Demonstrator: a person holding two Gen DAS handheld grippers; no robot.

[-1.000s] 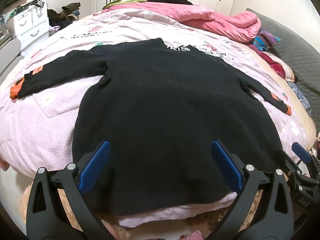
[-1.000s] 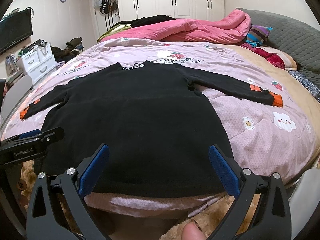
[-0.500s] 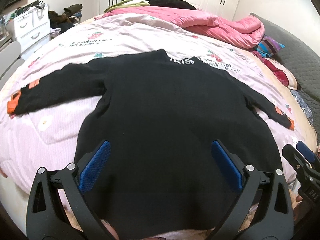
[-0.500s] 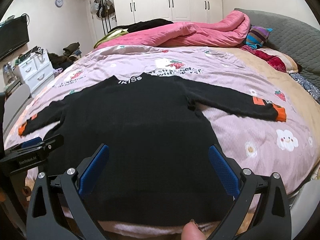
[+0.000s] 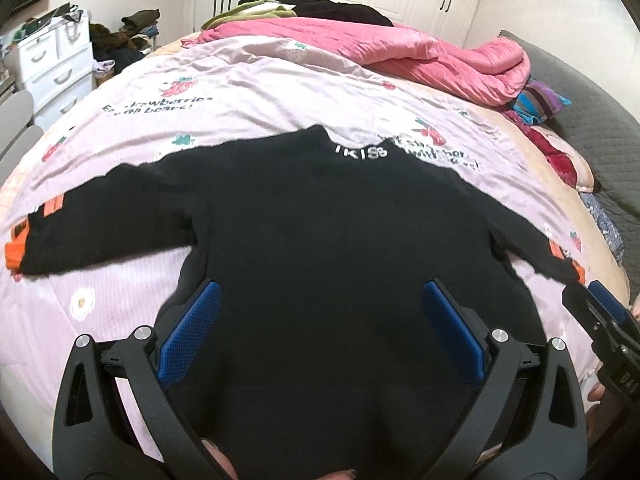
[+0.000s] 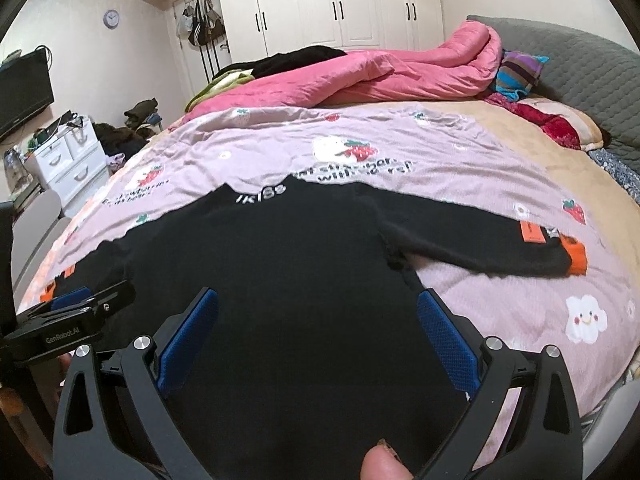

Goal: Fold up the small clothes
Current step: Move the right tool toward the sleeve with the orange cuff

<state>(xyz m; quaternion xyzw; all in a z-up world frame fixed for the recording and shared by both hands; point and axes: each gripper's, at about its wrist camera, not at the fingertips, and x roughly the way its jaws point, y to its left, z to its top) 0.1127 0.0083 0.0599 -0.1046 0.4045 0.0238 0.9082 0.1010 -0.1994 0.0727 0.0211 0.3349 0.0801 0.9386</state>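
Currently you hold both units above the near end of the bed (image 6: 520,168), facing its far end.

Task item: black sweater (image 5: 320,248), laid flat on the pink printed bedspread (image 5: 260,80), sleeves spread out to both sides. Collar w/ white lettering (image 5: 362,153) points away from you; the hem end lies nearest you, under both units. Left sleeve ends in an orange cuff (image 5: 14,252) near the bed's left edge. Right sleeve ends in an orange cuff (image 6: 574,254), w/ an orange patch (image 6: 532,234) just before it.

Left hand-held gripper (image 5: 320,316): jaws spread wide, nothing between the blue pads (image 5: 190,336). It sits over the sweater's lower body; contact w/ the fabric cannot be confirmed.

Right hand-held gripper (image 6: 318,320): jaws likewise spread wide, nothing gripped. It sits over the lower right part of the sweater body, approx. level w/ the left unit. In the right wrist view the left unit shows at the left edge; in the left wrist view the right unit shows at the right edge. The two are side by side, apart.

Surroundings: pink quilt (image 6: 380,76) bunched at the far end of the bed, dark and green clothes (image 5: 280,6) piled behind it, striped pillow (image 6: 518,70) against the grey headboard (image 6: 580,64) at right. White drawer unit (image 6: 68,164) stands left of the bed, white wardrobe (image 6: 340,4) on the far wall.
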